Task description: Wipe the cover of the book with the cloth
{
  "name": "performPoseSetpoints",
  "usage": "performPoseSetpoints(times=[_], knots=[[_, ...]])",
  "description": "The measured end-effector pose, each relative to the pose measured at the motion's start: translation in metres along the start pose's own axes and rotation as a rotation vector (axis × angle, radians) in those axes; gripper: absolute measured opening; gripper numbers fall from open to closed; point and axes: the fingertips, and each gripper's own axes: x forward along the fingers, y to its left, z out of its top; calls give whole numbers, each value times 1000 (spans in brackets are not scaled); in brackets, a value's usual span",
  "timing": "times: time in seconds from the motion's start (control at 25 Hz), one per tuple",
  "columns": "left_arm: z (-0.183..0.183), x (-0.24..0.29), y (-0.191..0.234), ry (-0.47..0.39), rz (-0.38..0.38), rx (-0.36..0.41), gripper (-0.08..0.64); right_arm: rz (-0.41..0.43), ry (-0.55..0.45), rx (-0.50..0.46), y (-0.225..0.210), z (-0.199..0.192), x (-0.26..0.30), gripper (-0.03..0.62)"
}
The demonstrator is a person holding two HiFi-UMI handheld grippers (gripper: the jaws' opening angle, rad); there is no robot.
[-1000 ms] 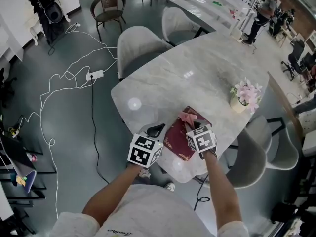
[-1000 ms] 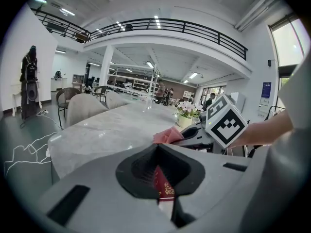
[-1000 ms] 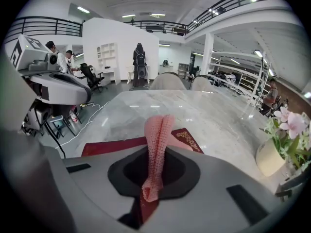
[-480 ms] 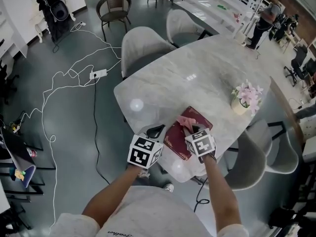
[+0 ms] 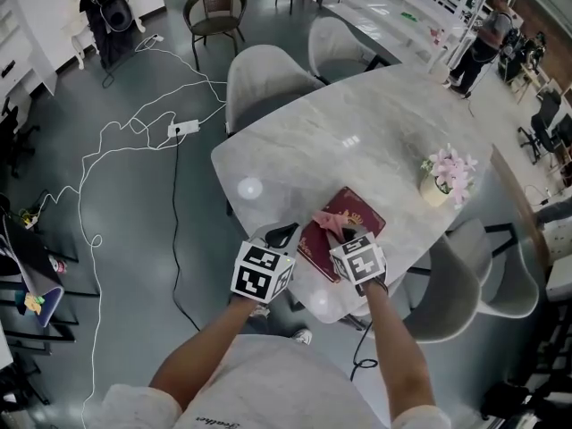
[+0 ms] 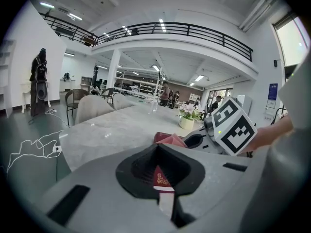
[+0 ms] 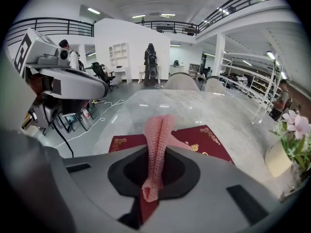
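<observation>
Sliding a little toward the person over the last second, the right gripper (image 5: 349, 233) is dragging the pink cloth (image 5: 329, 219) along the dark red book (image 5: 363, 213). The cloth is now lying nearer the book's left edge than it was a second ago. Judging from that small shift, a wiping stroke is under way across the cover, though much of the cover toward the far right corner is probably still waiting to be passed over.

The right gripper is clenching the cloth (image 7: 157, 147), whose knitted strip is running out between the jaws and trailing forward over the gold-trimmed cover (image 7: 206, 139). The left gripper (image 5: 285, 237) is biting on the book's near corner (image 6: 161, 177), with red board and white page edges showing between its jaws, apparently steadying the book against the drag.

The book is lying flat near the close edge of the marble table (image 5: 357, 132), well apart from the flower pot (image 5: 435, 189). Both forearms are reaching forward and down from the body, the two grippers sitting close together at the book's near side.
</observation>
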Motion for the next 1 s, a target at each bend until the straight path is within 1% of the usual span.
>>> performPoseSetpoints(times=[0.4,1.0], knots=[[-10,-19,0,-12,30,-16,8,54,-1,-35,33,-3,-5,18],[-21,-29,-2,-13,42,-39,8,130,-16,-41,79,-9,-10,18]])
